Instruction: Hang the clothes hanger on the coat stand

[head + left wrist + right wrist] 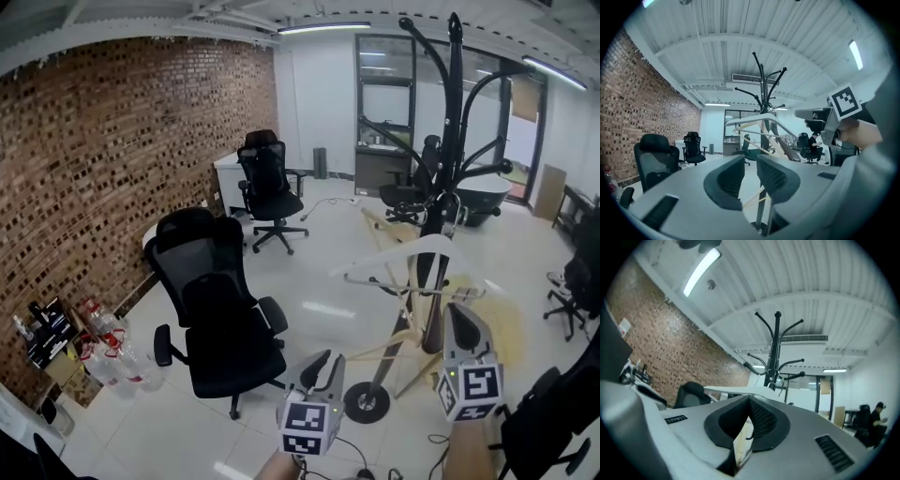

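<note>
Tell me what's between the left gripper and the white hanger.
Open air only. In the head view the left gripper sits low, apart from the hanger; floor and wooden slats by the coat stand show behind.

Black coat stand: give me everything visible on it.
The black metal coat stand stands upright, right of centre in the head view. One slim pole, knob on top, carries two tiers of upcurved arms with rounded tips. A white plastic clothes hanger appears to hang at the lower tier; pale wooden slats crowd its foot.
</note>
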A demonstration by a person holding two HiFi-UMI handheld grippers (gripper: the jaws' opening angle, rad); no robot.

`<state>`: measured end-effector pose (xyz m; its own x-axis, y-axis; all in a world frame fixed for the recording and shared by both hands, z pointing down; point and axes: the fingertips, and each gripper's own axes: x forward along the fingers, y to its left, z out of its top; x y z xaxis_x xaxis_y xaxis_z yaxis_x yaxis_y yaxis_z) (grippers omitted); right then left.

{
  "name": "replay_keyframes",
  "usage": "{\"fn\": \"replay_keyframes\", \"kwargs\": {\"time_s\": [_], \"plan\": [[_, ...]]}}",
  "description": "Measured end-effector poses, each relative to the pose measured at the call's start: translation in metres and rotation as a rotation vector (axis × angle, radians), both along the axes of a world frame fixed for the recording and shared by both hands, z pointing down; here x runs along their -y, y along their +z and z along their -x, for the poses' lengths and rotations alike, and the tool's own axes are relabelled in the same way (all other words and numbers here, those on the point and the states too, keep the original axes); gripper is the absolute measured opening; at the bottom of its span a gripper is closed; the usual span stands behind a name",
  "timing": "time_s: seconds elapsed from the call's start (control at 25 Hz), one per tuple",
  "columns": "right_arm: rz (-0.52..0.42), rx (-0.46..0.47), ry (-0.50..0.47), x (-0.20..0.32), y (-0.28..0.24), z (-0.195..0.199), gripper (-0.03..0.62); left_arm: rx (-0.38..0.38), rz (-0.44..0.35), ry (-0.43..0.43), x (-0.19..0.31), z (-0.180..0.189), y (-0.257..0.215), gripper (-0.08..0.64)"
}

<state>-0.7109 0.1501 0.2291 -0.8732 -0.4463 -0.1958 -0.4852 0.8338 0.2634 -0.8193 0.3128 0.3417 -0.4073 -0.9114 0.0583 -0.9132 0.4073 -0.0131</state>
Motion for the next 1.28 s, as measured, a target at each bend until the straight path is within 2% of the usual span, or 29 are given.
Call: {"fn": "replay_keyframes", "kwargs": {"time_s": [0.08,0.24,0.4,0.52,0.68,0.84,1.08,1.28], "plan": [[0.077,0.019,-0.024,-0.017,0.017,-0.002,0.003,-0.005,-0.016,0.019,-0.005,-0.003,0.003,0.094],[0.174,0.024,0.012,-0.033,0.042,-0.011,0.003,-0.030,-0.044,0.024,-0.021,0.001,0.018,0.065],[0.204,0.003,0.061,-0.044,0.059,-0.021,0.003,-0.074,-0.068,-0.003,-0.039,0.011,0.030,0.039],[0.213,-0.001,0.065,-0.052,0.064,-0.033,0.003,-0.085,-0.083,-0.023,-0.052,0.005,0.025,0.026],[0.247,0.003,0.010,-0.064,0.073,-0.048,0.003,-0.049,-0.085,-0.052,-0.060,-0.021,0.013,0.026],[0.270,-0.031,-0.056,-0.071,0.093,-0.077,0.003,-0.047,-0.047,-0.085,-0.055,-0.062,0.020,0.022],[0.357,-0.053,-0.100,-0.042,0.130,-0.120,0.003,-0.072,0.031,-0.141,-0.045,-0.121,0.039,0.015],[0.352,-0.045,-0.116,-0.056,0.128,-0.142,0.003,-0.066,0.011,-0.142,-0.058,-0.143,0.041,0.014]]}}
